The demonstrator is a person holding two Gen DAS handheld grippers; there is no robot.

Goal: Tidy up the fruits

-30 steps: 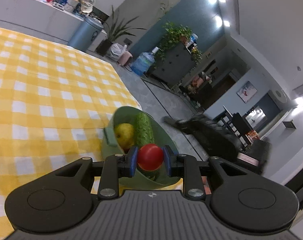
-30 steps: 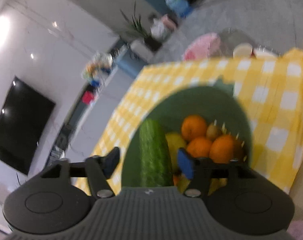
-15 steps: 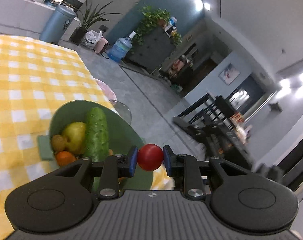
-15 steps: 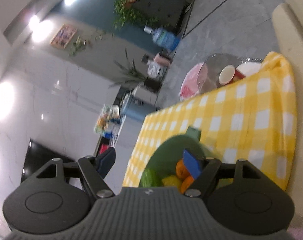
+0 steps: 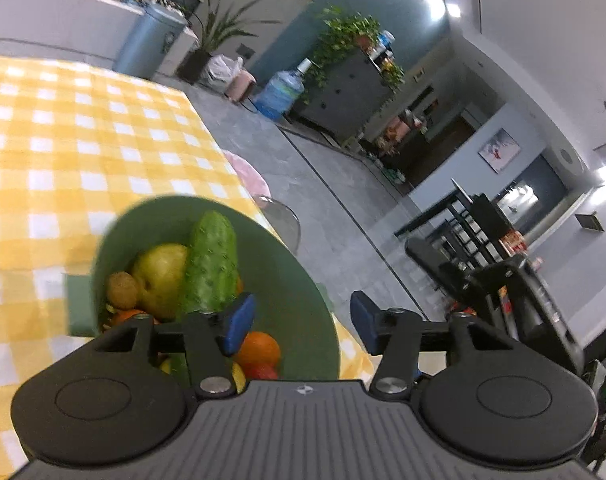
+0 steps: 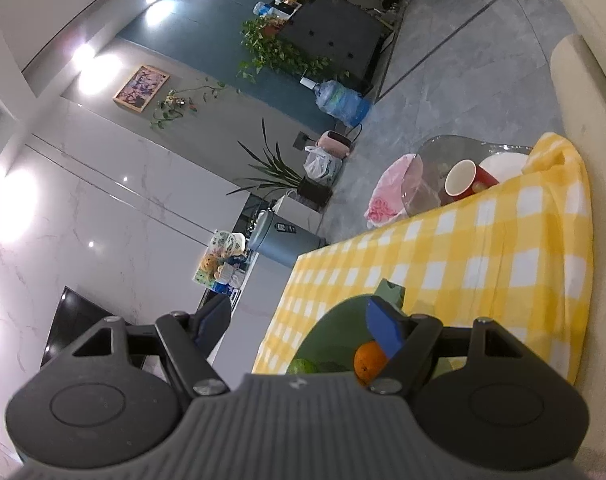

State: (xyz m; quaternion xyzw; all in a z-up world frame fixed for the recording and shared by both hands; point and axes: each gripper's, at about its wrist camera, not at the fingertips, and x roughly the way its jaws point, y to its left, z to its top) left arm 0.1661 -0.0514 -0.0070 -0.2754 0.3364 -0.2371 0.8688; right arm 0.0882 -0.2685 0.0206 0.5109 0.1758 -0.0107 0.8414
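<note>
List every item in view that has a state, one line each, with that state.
left gripper: open, jaws have just been opening, nothing between them
right gripper: open, empty
green bowl: on the checked cloth, filled with produce
cucumber: leaning in the bowl, on top
pear: in the bowl, beside the cucumber
orange: in the bowl, near the front
red fruit: in the bowl, mostly hidden
red cup: tilted, beyond the table edge
</note>
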